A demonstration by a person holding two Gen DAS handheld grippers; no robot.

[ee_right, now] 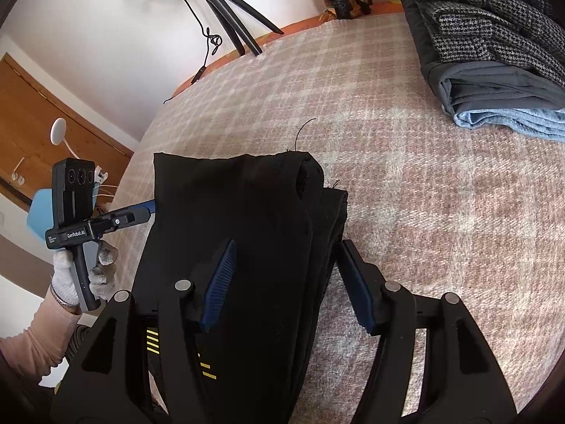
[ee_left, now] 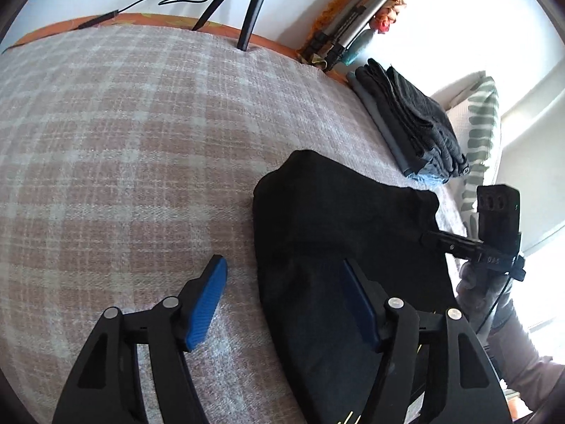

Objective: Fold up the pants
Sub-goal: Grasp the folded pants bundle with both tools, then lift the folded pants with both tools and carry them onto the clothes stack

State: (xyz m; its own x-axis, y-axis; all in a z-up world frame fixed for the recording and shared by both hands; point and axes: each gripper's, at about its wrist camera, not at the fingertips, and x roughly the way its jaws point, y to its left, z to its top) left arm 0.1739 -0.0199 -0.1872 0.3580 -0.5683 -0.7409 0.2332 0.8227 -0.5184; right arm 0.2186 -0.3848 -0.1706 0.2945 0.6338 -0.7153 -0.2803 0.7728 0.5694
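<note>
Hovering over folded black fabric pants (ee_right: 247, 219) on the pink plaid woven blanket (ee_right: 423, 212).
Both my left gripper (ee_left: 282, 296) and right gripper (ee_right: 286, 282) are spread apart, gripping nothing.

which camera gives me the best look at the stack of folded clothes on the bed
The right wrist view. There the stack is close and sharp: houndstooth fabric on top, grey under it, light blue at the bottom, though the frame edge cuts it off. The left wrist view shows the whole stack, but small, dark and against window glare.
</note>
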